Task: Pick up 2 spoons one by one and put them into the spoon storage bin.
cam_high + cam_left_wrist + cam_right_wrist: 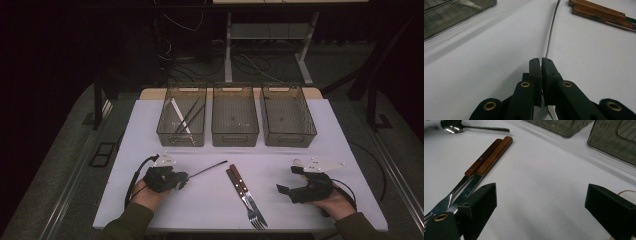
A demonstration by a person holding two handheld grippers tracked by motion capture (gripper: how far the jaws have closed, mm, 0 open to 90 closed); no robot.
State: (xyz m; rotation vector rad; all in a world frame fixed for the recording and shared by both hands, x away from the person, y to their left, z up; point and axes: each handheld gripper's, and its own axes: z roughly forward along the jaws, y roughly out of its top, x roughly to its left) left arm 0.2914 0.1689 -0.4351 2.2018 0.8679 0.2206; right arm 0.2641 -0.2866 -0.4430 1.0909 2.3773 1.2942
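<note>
Left tongs point(541, 60) are clamped on the spoon point(552, 30) near its bowl end, the thin handle lying on the white table point(210, 205) toward the bins. Right tongs point(541, 202) stand wide apart, gripping nothing, beside the wooden-handled fork point(477, 162) and knife point(491, 157).
</note>
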